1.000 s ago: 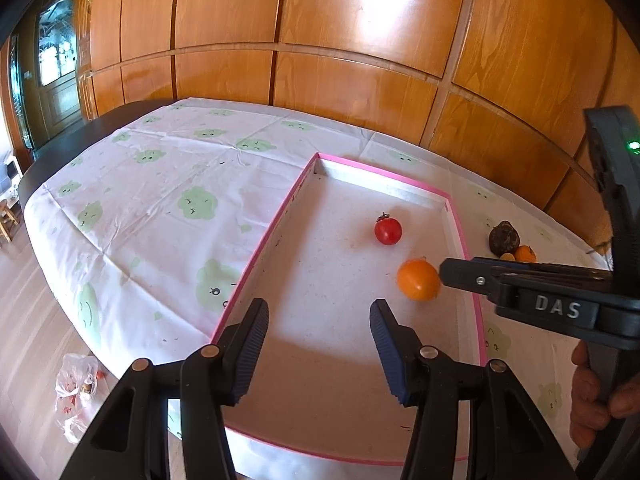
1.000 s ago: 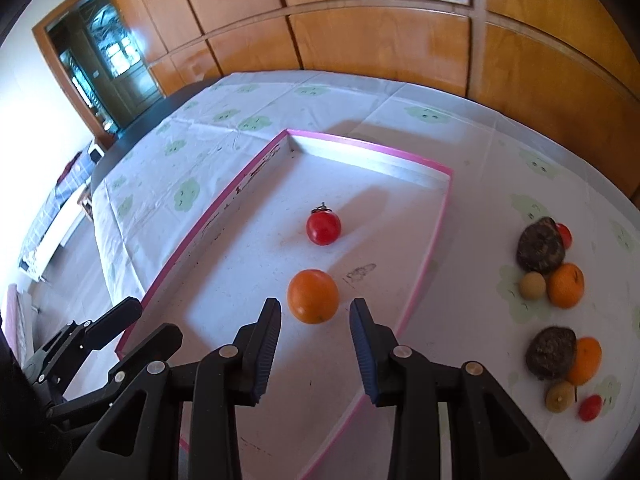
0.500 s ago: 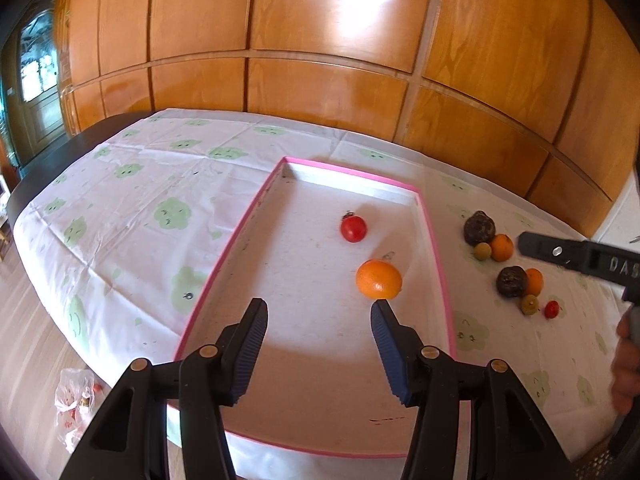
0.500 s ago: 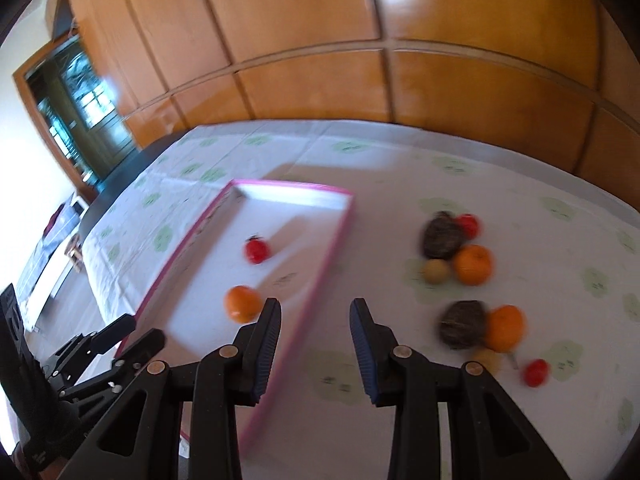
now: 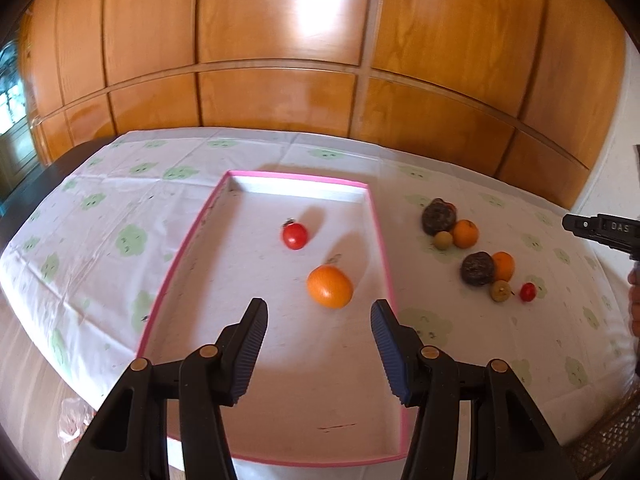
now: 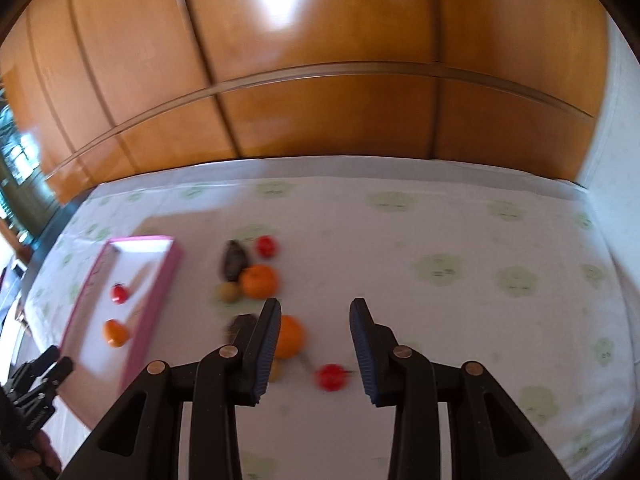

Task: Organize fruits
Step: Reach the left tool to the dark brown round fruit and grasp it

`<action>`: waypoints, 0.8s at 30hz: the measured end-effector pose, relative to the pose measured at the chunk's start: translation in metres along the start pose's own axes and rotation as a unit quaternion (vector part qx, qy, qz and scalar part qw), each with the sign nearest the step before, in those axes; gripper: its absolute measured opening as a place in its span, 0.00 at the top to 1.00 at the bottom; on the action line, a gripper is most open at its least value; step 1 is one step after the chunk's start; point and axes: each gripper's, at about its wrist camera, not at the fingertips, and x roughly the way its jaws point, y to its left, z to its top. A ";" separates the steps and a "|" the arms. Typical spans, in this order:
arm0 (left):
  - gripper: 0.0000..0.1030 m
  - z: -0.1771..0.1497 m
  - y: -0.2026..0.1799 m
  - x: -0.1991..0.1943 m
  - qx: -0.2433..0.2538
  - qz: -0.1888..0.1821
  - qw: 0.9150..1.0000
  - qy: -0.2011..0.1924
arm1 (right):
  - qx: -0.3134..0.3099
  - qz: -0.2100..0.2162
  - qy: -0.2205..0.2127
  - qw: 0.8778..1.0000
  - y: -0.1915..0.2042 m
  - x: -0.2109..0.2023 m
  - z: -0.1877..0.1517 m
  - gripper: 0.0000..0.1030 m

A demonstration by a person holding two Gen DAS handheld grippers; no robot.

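A pink-rimmed white tray (image 5: 380, 240) holds a red tomato (image 5: 295, 236) and an orange (image 5: 329, 286). My left gripper (image 5: 318, 308) hangs open and empty over the tray's near half, just short of the orange. Several loose fruits lie on the cloth right of the tray: dark fruits (image 5: 438, 219), oranges (image 5: 465, 233), small green ones and a red tomato (image 5: 528, 292). My right gripper (image 6: 316, 306) is open and empty above this pile. A tomato (image 6: 331, 377) shows between its fingers, an orange (image 6: 291, 336) beside the left finger (image 6: 268, 332). This view is blurred.
A white tablecloth (image 5: 100, 240) with green prints covers the table, and a wood-panelled wall (image 5: 280, 60) stands behind it. The tray (image 6: 160, 280) lies left of the pile in the right wrist view. Bare cloth extends right of the fruits (image 6: 480, 280). A hand shows at the right edge (image 5: 634, 280).
My right gripper has swung right, from over the tray's orange to above the loose fruits. The left gripper has drawn back slightly and rolled, so more of the table shows.
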 end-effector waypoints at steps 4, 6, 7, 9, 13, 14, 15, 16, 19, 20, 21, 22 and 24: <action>0.47 0.005 -0.020 0.004 0.023 -0.016 1.000 0.007 | 0.010 -0.034 0.000 0.999 -0.033 0.006 0.004 0.65; 0.47 0.009 -0.031 0.007 0.034 -0.023 0.999 0.012 | 0.023 -0.040 0.001 0.999 -0.046 0.009 0.002 0.65; 0.47 0.010 -0.036 0.008 0.039 -0.027 0.999 0.015 | 0.032 -0.042 0.001 0.999 -0.054 0.012 0.001 0.65; 0.47 0.012 -0.049 0.013 0.049 -0.040 0.998 0.022 | 0.063 -0.044 0.005 0.997 -0.070 0.017 -0.004 0.65; 0.47 0.016 -0.072 0.025 0.073 -0.059 0.995 0.035 | 0.107 -0.017 0.023 0.994 -0.086 0.021 -0.004 0.65; 0.47 0.017 -0.077 0.029 0.079 -0.068 0.994 0.042 | 0.108 -0.016 0.021 0.994 -0.087 0.020 -0.004 0.65; 0.47 0.018 -0.082 0.034 0.085 -0.077 0.992 0.049 | 0.109 -0.014 0.022 0.994 -0.086 0.020 -0.003 0.65; 0.47 0.019 -0.087 0.038 0.093 -0.086 0.990 0.059 | 0.113 -0.008 0.023 0.993 -0.087 0.019 -0.003 0.65; 0.47 0.023 -0.103 0.051 0.127 -0.109 0.983 0.077 | 0.119 0.005 0.028 0.992 -0.087 0.019 -0.003 0.65; 0.47 0.024 -0.108 0.056 0.138 -0.115 0.980 0.084 | 0.120 0.008 0.030 0.992 -0.087 0.019 -0.004 0.65; 0.47 0.025 -0.113 0.060 0.145 -0.119 0.978 0.090 | 0.120 0.011 0.032 0.992 -0.087 0.020 -0.004 0.65; 0.47 0.027 -0.116 0.064 0.149 -0.120 0.977 0.095 | 0.121 0.012 0.034 0.992 -0.085 0.022 -0.003 0.65; 0.47 0.031 -0.121 0.074 0.153 -0.127 0.974 0.105 | 0.121 0.014 0.039 0.992 -0.084 0.023 -0.004 0.65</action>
